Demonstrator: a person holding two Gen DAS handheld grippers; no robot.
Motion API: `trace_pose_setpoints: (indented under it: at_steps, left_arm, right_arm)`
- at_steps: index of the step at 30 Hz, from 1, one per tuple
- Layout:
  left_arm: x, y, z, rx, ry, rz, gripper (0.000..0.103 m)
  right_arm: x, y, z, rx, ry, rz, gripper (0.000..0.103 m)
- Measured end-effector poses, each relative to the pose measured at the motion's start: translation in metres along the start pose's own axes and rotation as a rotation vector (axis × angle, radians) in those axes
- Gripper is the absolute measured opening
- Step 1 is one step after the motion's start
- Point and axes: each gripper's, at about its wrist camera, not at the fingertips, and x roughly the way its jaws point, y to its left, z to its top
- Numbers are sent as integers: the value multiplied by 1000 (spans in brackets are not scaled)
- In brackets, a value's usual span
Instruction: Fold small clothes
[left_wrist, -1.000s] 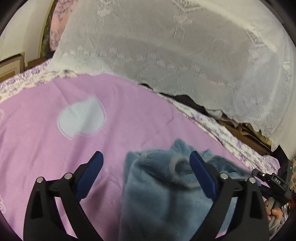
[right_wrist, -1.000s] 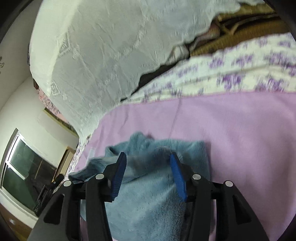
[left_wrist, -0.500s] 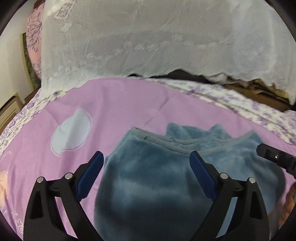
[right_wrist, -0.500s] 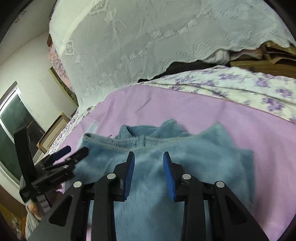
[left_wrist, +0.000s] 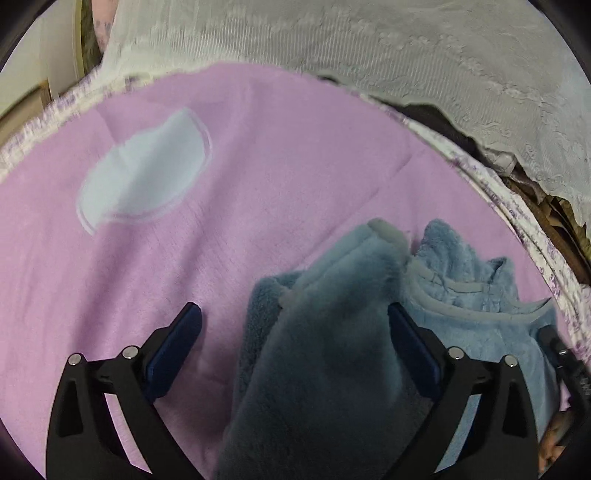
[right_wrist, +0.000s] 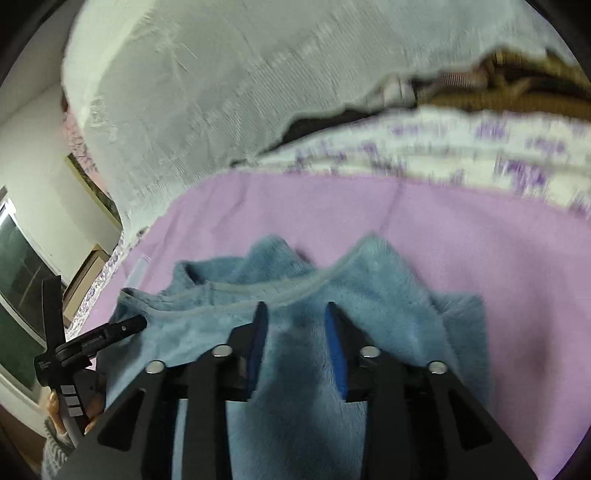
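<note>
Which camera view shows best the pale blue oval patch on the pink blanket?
The left wrist view. There the pale blue oval patch lies whole and unobstructed on the pink blanket, left of the fluffy blue garment. The right wrist view shows only a thin pale sliver, which may be its edge.

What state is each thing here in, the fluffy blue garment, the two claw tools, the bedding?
Blue fleece garment: rumpled, partly folded over itself on the blanket.
Left gripper: jaws wide, just opened further; fleece between them, not pinched.
Right gripper: jaws narrow, fleece between them; pinch unclear.
Pink blanket: spread flat.
White lace cover: draped behind.
</note>
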Motion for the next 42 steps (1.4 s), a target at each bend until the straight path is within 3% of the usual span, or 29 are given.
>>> trace_pose_setpoints:
  at_steps: [2,4,6,7,8,10,13,15,20,22,25,27,31,34,38,42]
  left_arm:
    - [-11,1,4,-8,-48,15,98]
    - [-16,10,11,-45,-71,41,98]
    - [-3,21,20,-78,-19,75,98]
    - [7,24,21,-86,22,73,99]
    - [22,30,21,-109,84,51,99]
    - [34,38,23,-156,133,11,99]
    - [29,39,23,-158,117,4,99]
    - [10,40,19,-159,56,-27,99]
    - [-42,29,-3,-52,-71,-30,99]
    - [-46,17,-13,16,-73,9,99]
    - [-26,-4,-33,130,-51,170,99]
    - [-20,-8,-39,151,-50,201,99]
    - [-51,-5,-45,124,-132,210,99]
    - [-82,-6,-63,113,-175,159,99]
    - [-118,-33,-104,184,-238,147,99]
    - [-102,-68,-137,278,-176,221,99]
  right_arm:
    - [-16,7,3,-47,-67,-25,41]
    - [-16,4,10,-40,-80,-67,48]
    - [-7,-7,12,-4,-48,-120,49]
    - [6,-20,10,34,11,-143,49]
    - [17,-33,7,76,69,-130,49]
    - [17,-39,8,104,61,-106,49]
    - [8,-35,7,93,22,-96,49]
    - [-1,-30,7,89,-4,-76,49]
    - [-31,-5,4,12,-70,-42,51]
    - [-34,8,-6,-40,-58,-57,57]
    - [-19,15,-25,-103,26,-121,64]
    - [-8,19,-37,-162,35,-167,67]
    - [-29,29,-41,-185,-42,-169,67]
    - [-47,35,-50,-188,-80,-169,67]
    - [-69,53,-71,-227,-94,-177,67]
    - [-71,62,-88,-260,-35,-240,68]
